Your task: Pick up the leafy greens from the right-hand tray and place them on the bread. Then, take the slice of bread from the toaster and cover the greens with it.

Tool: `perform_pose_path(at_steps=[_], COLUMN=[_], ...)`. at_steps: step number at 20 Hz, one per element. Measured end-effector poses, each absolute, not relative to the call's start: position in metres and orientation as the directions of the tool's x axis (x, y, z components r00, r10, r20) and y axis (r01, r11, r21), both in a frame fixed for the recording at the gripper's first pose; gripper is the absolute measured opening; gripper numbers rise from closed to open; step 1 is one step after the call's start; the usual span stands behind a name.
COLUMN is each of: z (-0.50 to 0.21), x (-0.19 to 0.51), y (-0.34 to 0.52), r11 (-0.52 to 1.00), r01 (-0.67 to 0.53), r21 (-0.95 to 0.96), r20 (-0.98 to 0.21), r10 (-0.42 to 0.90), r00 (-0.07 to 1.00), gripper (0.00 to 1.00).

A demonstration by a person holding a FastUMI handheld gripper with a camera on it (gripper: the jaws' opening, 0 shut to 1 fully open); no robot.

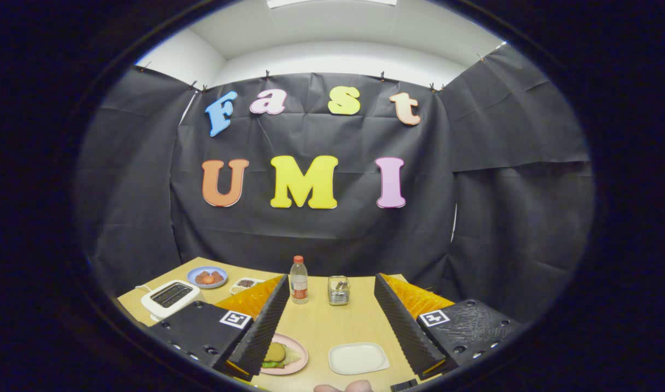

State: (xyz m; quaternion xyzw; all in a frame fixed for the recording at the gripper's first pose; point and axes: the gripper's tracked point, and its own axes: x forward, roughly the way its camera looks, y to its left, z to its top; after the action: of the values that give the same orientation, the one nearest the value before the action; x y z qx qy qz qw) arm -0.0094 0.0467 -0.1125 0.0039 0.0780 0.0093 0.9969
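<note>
Claw wide open and empty above the desk — the sandwich looks nearly built.

Greens already lie on the pink plate under what seems a bread slice, just ahead of the left finger; the white tray between the fingers is bare. The toaster slots look dark — whether a slice remains I cannot tell. Counted: one toaster, one bottle, one jar, one blue plate.
</note>
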Motion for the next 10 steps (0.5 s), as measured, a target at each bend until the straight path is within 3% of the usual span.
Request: perform_pose_path(at_steps=[10], z=[-0.1075], x=[-0.0142], y=[0.0421], r11=[1.0], r01=[-0.007], r21=[-0.028], r20=[-0.137], r10=[0.003], r00=[0.991], gripper=[0.95])
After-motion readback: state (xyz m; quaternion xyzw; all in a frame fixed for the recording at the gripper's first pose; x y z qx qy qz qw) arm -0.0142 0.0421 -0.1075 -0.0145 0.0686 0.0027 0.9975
